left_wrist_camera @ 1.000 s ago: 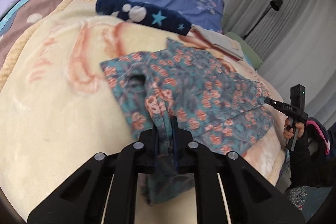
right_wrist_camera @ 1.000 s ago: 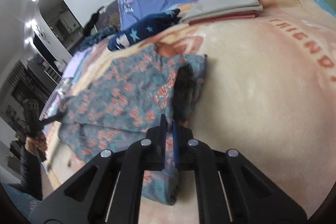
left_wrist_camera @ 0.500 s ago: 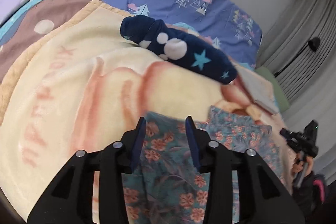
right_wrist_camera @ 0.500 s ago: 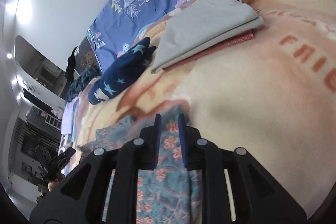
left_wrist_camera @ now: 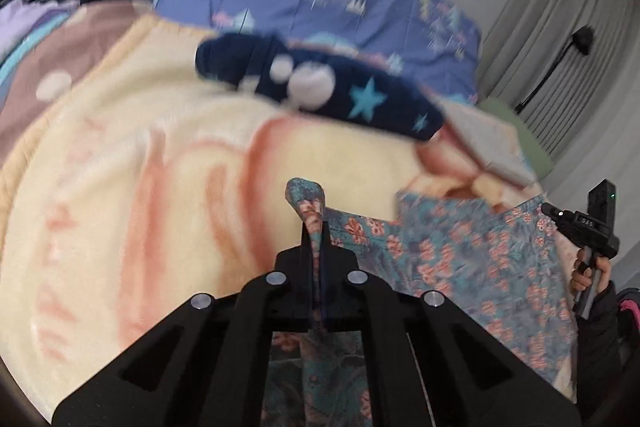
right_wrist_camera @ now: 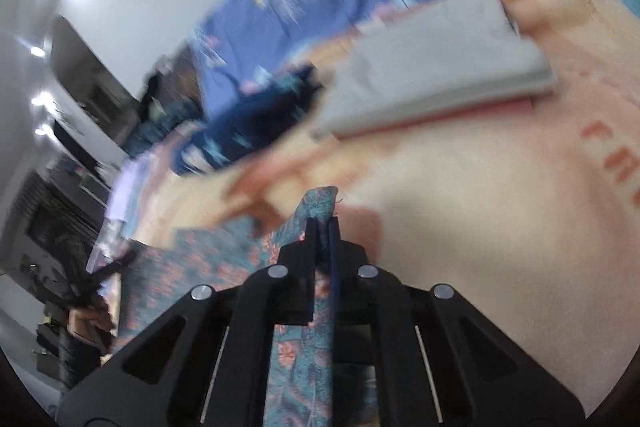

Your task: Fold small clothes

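Flowery garment (left_wrist_camera: 472, 259) pinched at two spots: left gripper (left_wrist_camera: 316, 239) squeezes tight on bunched edge, right gripper (right_wrist_camera: 322, 235) squeezes tight on corner. Cloth spreads flat on cream blanket (left_wrist_camera: 160, 155) between both. Step looks like mid-fold, two ends held up. Next move: carry both ends over together, lay edge on edge, let go. Past it, dark blue starry cloth (left_wrist_camera: 360, 99). Grey folded pile (right_wrist_camera: 432, 75) farther off. Pictures blurry.

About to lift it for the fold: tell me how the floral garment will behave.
Probably floppy: the floral garment bunches into a thin pleat where the left gripper pinches it. Likely light, since the right gripper holds a corner upright. It may sag between the two.
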Available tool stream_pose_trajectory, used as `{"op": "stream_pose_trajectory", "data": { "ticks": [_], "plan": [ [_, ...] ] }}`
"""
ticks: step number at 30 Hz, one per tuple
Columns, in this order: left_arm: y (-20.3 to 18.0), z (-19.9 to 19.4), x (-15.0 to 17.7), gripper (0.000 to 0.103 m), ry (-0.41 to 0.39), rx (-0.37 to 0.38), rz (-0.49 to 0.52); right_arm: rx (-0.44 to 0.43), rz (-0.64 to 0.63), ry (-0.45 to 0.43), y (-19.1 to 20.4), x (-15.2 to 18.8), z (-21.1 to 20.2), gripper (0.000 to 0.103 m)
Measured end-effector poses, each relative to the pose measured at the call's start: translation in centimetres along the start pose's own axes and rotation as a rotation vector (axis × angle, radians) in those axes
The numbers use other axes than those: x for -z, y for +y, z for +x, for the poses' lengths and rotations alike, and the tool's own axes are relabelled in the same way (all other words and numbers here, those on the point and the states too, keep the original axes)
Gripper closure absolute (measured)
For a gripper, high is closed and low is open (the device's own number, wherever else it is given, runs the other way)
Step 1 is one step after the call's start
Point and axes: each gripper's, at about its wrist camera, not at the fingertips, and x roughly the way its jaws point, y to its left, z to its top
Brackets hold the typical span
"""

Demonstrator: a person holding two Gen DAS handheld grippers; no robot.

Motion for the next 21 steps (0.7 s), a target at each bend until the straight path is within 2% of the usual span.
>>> {"op": "stream_pose_trajectory", "data": {
  "ticks": [2,4,6,8,9,11,14,17,18,21],
  "plan": [
    [-0.4,-1.9,-0.6,0.101,-0.048,0.002,0.027,-0.043,-0.017,-0.045,0.7,-0.8,-1.2,0.098],
    [-0.5,-2.1,-1.1,0.100,-0.054,-0.052,0.063,-0.030,-0.039,-0.051,1.1,-1.7,-0.7,0.097],
    [0.0,-0.4,-1.0,0.098,-0.001,-0.087,0.063,0.016,-0.019,0.002,0.6,-2.0,1.7,0.096],
    [0.5,1.7,-0.3,0.088,0.065,-0.148,0.075,0.058,0.015,0.066,-0.4,-1.5,4.3,0.090],
    [0.8,3.1,0.4,0.078,0.113,-0.197,0.088,0.095,0.035,0.101,-1.2,-0.9,5.6,0.090],
    [1.1,4.4,1.6,0.069,0.164,-0.239,0.109,0.110,0.070,0.128,-2.5,0.5,6.6,0.091],
    [0.6,3.7,2.2,0.061,0.141,-0.255,0.141,0.047,0.117,0.097,-3.8,1.2,5.3,0.090],
    [-1.4,1.6,2.1,0.061,0.094,-0.320,0.193,0.058,0.099,0.069,-4.1,2.0,3.0,0.086],
    [-2.5,0.7,2.2,0.061,0.071,-0.323,0.222,0.058,0.087,0.069,-3.9,2.3,2.5,0.086],
    [-8.7,-2.0,3.7,0.060,0.033,-0.174,0.319,0.045,0.060,0.075,-3.9,3.8,1.0,0.086]
  ]
}}
